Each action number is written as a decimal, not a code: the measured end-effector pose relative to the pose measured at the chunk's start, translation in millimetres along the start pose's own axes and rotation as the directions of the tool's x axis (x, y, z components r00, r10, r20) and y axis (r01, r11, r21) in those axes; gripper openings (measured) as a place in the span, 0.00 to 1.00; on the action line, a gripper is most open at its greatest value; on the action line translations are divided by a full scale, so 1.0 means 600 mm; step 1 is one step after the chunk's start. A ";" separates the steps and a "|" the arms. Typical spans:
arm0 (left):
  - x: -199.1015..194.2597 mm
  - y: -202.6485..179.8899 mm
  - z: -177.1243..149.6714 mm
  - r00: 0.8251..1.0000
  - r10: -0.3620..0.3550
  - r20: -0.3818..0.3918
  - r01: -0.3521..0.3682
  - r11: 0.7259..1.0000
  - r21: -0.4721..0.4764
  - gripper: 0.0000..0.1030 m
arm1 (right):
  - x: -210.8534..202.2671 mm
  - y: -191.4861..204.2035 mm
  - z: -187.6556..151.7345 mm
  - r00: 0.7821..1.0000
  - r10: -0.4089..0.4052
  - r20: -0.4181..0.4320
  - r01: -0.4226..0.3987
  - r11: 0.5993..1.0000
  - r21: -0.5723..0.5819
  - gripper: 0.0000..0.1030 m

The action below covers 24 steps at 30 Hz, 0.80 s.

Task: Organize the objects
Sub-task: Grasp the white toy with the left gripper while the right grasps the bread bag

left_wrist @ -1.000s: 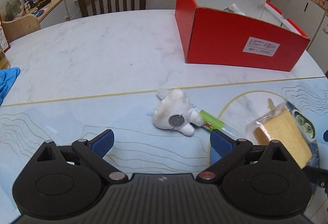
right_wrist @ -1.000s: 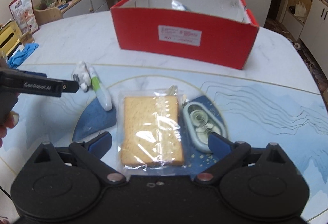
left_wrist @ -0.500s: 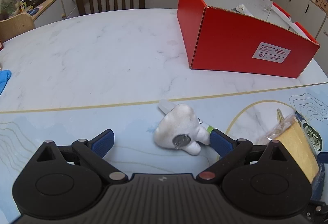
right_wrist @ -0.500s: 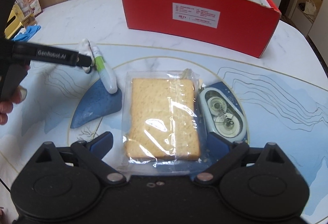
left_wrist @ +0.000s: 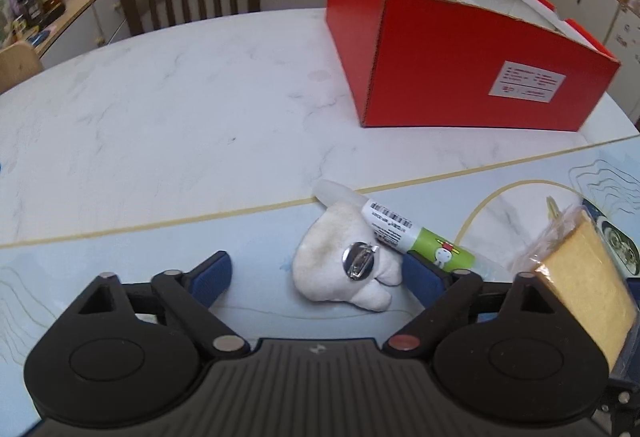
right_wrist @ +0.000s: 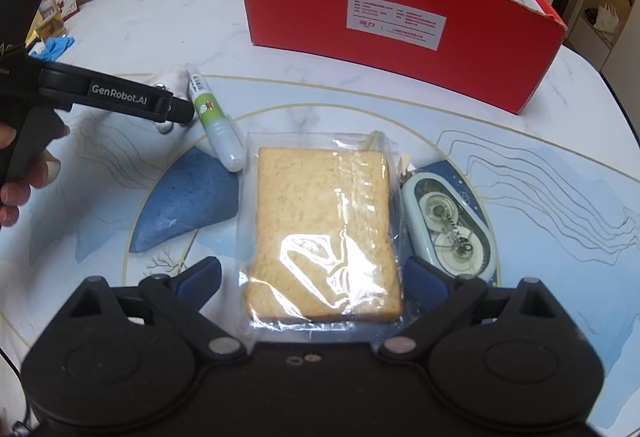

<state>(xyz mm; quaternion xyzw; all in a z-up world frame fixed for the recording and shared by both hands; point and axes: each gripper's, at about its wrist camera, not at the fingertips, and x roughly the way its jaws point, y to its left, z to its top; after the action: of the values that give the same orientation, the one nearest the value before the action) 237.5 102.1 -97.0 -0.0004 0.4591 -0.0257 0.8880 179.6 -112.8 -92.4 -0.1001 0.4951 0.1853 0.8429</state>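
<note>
Desk [left_wrist: 180,109]: white marble top, with a pale blue printed mat over its near part; everything you are sorting lies here.
Red box [left_wrist: 460,77]: open-topped, on the far right of the desk, well apart from the loose items; a white label faces you.
Left hand-held gripper [left_wrist: 316,273]: your jaws stand wide apart, low over the mat. The plush toy sits between the blue pads, nearer the right one; contact cannot be confirmed.
Right hand-held gripper [right_wrist: 312,277]: jaws spread wide, one on either side of the near end of the wrapped bread, gripping nothing.
Wrapped bread [right_wrist: 326,233]: one slice in clear plastic, flat on the mat, between the glue stick and the correction tape.
Correction tape [right_wrist: 448,225]: pale blue dispenser, just right of the bread.
Plush toy [left_wrist: 340,269]: small, white, with a round metal pin back facing up; it touches the glue stick.
Glue stick [left_wrist: 400,229]: white and green tube lying flat, at the far right of the toy.
</note>
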 end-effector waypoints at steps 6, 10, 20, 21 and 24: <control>-0.010 -0.017 0.000 0.999 -0.033 0.017 0.032 0.998 0.057 0.55 | 0.004 0.003 0.000 1.000 -0.024 0.000 0.024 1.000 -0.004 0.82; -0.020 -0.030 -0.007 0.999 -0.011 0.035 0.007 0.994 0.106 0.49 | 0.001 0.007 -0.004 1.000 -0.028 0.008 0.028 1.000 -0.011 0.77; -0.051 -0.023 -0.027 1.000 -0.019 0.018 0.018 0.996 0.085 0.32 | -0.030 -0.007 -0.010 0.999 0.029 0.026 -0.030 0.998 0.050 0.74; -0.053 -0.021 -0.029 1.000 -0.024 0.017 0.023 0.997 0.080 0.32 | -0.034 -0.008 -0.012 0.999 0.032 0.028 -0.033 0.998 0.050 0.74; -0.061 -0.017 -0.034 0.999 -0.037 0.008 0.036 0.998 0.057 0.31 | -0.047 -0.012 -0.016 0.999 0.039 0.032 -0.041 0.998 0.057 0.73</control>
<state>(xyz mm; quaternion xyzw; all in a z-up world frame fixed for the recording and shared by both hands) 199.4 94.2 -78.7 0.0162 0.4540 -0.0548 0.8891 162.6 -128.8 -72.6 -0.0628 0.4894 0.1892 0.8490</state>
